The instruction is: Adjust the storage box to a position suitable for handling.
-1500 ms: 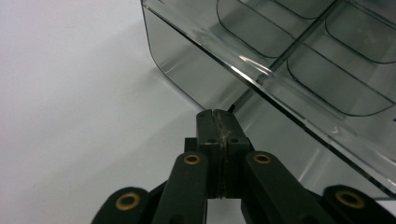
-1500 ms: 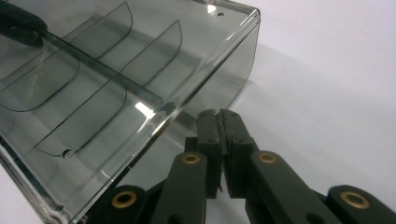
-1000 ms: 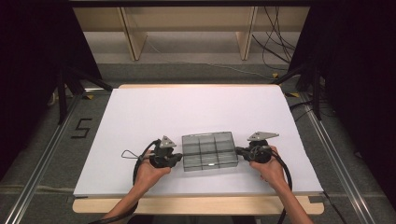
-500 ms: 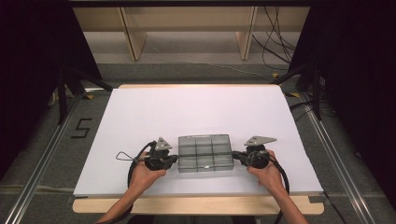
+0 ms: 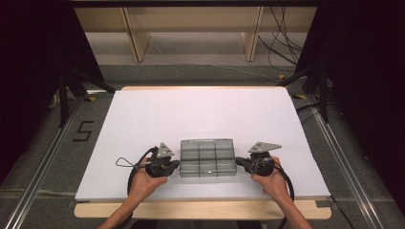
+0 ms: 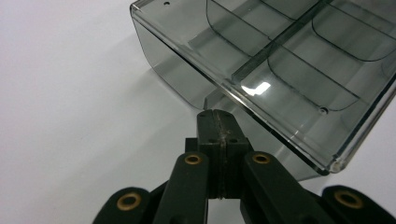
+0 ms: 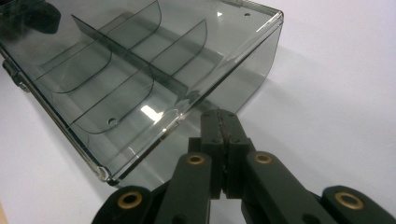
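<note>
Two closed grippers, left gripper [image 5: 175,165] and right gripper [image 5: 240,163], press empty-jawed against opposite ends of the clear compartment box [image 5: 208,157] near the white table's [image 5: 200,114] front edge; box looks light, rigid, slippery; squeeze its end walls

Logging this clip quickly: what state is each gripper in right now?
Left gripper: shut, empty, tips at the end wall of the smoky clear plastic divided box.
Right gripper: shut, empty, tips at the opposite end wall.

Bright even light on the white table [image 5: 143,124], dark surroundings, small glare spots on the clear box [image 6: 256,88], soft focus
</note>
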Demonstrator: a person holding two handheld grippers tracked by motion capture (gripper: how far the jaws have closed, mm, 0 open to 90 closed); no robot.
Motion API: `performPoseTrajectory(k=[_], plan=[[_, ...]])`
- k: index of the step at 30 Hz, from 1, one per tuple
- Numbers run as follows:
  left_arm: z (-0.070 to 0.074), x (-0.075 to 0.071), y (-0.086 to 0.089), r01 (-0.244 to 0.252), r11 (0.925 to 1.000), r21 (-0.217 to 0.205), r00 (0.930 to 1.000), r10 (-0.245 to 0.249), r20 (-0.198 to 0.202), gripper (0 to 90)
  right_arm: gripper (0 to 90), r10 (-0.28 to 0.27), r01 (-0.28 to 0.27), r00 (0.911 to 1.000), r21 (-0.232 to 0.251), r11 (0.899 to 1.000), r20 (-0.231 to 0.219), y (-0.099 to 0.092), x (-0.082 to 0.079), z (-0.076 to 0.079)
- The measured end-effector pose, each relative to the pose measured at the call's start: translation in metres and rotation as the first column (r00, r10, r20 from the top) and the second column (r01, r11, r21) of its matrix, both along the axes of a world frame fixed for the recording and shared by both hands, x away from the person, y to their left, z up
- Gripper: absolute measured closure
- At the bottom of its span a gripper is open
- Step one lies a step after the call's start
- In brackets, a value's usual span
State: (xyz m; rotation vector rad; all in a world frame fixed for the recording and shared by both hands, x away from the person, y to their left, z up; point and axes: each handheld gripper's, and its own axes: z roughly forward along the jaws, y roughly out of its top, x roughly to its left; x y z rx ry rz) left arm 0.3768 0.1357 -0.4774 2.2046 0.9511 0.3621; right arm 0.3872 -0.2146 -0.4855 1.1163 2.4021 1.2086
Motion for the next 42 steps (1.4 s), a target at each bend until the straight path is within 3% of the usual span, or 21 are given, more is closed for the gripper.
performPoseTrajectory(k=[7, 11, 13, 17, 20, 21, 24, 25, 27, 32, 34, 42], plan=[[0.005, -0.01, 0.004, 0.024, 0.9994, 0.023, 0.9992, -0.024, 0.031, 89.1, 90.0, 0.004, -0.004, 1.0, 0.007, 1.0, -0.005, 0.003, -0.004, -0.001], [0.005, -0.011, 0.007, 0.025, 0.9992, 0.03, 0.9992, -0.026, 0.03, 89.1, 90.0, 0.001, -0.001, 1.0, 0.0, 1.0, 0.006, 0.005, -0.007, 0.0], [0.004, -0.013, 0.007, 0.01, 0.9999, 0.005, 0.9997, -0.01, 0.02, 89.1, 90.0, 0.008, -0.008, 1.0, 0.011, 1.0, 0.005, 0.007, -0.009, 0.0], [0.005, -0.015, 0.011, 0.024, 0.9993, 0.027, 0.9993, -0.025, 0.028, 89.1, 90.0, 0.004, -0.004, 0.9999, 0.007, 1.0, 0.012, 0.009, -0.012, 0.001], [0.005, -0.017, 0.013, 0.018, 0.9995, 0.024, 0.9994, -0.019, 0.03, 89.1, 90.0, 0.013, -0.013, 0.9997, 0.028, 1.0, -0.018, 0.012, -0.016, 0.0], [0.005, -0.018, 0.013, 0.014, 0.9996, 0.023, 0.9994, -0.015, 0.031, 89.1, 90.0, 0.019, -0.019, 0.9998, 0.011, 1.0, -0.001, 0.011, -0.017, 0.001], [0.005, -0.019, 0.014, 0.023, 0.9992, 0.034, 0.9992, -0.024, 0.033, 89.1, 90.0, 0.023, -0.023, 0.9997, 0.025, 0.999, -0.012, 0.012, -0.021, 0.001], [0.004, -0.02, 0.013, 0.014, 0.9997, 0.018, 0.9995, -0.015, 0.028, 89.1, 90.0, 0.026, -0.026, 0.9997, 0.019, 0.999, 0.0, 0.011, -0.021, 0.001], [0.005, -0.02, 0.013, 0.025, 0.9991, 0.036, 0.9988, -0.026, 0.04, 89.2, 90.0, 0.031, -0.031, 0.9995, 0.027, 0.999, 0.0, 0.011, -0.022, 0.0], [0.005, -0.02, 0.013, 0.022, 0.9992, 0.033, 0.9989, -0.024, 0.04, 89.2, 90.0, 0.015, -0.015, 0.9997, 0.029, 0.999, -0.018, 0.011, -0.027, 0.001], [0.005, -0.019, 0.014, 0.025, 0.9991, 0.034, 0.999, -0.026, 0.037, 89.2, 90.0, 0.022, -0.022, 0.9998, 0.03, 0.999, 0.0, 0.01, -0.028, 0.0], [0.006, -0.017, 0.016, 0.014, 0.9994, 0.032, 0.9995, -0.015, 0.029, 89.1, 90.0, 0.04, -0.04, 0.9991, 0.029, 0.999, -0.009, 0.013, -0.032, 0.001]])
